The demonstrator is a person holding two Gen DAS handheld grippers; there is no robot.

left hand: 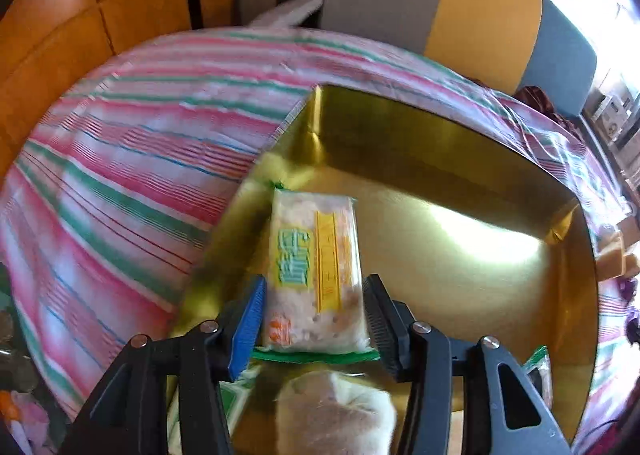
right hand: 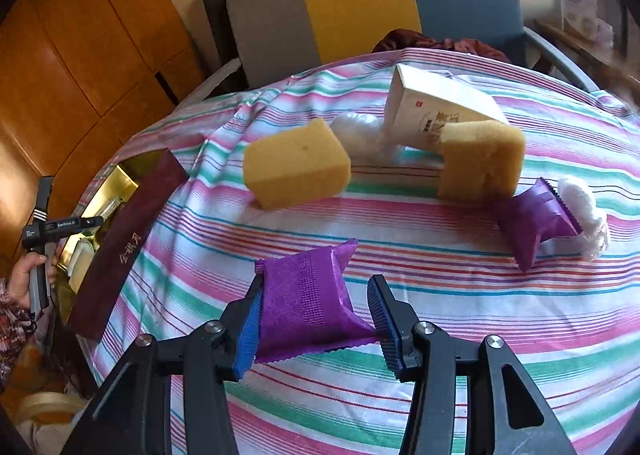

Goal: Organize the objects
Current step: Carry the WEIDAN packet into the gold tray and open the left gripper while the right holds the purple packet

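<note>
The round desk under a pink, green and white striped cloth carries everything. At its left edge sits the shallow gold-lined box with a dark maroon outer wall, which I judge to be the place where the loose things are being gathered. Well apart from it, further across the cloth, lie 2 yellow sponge blocks, a white printed carton tipped on its side, and a second purple foil sachet touching a white fluffy wad.

The step in hand looks like a 2-handed one: dropping 1 item off while fetching the next. The left gripper points down into the gold box with a clear plastic snack packet with green and yellow print between its jaws. The packet lies on the box floor, close to the near-left wall; the blue pad sits just beside its edge and the black pad at the other edge, and I cannot tell whether they press on it or have let go.

The right gripper is clenched on a purple foil sachet with crimped ends, pinched at both sides, low over the cloth.

Next, the left jaws need to spread clear of the packet and lift straight out without dragging it. The right hand then has to carry its sachet over the maroon wall and set it on bare gold floor beside the packet.
</note>
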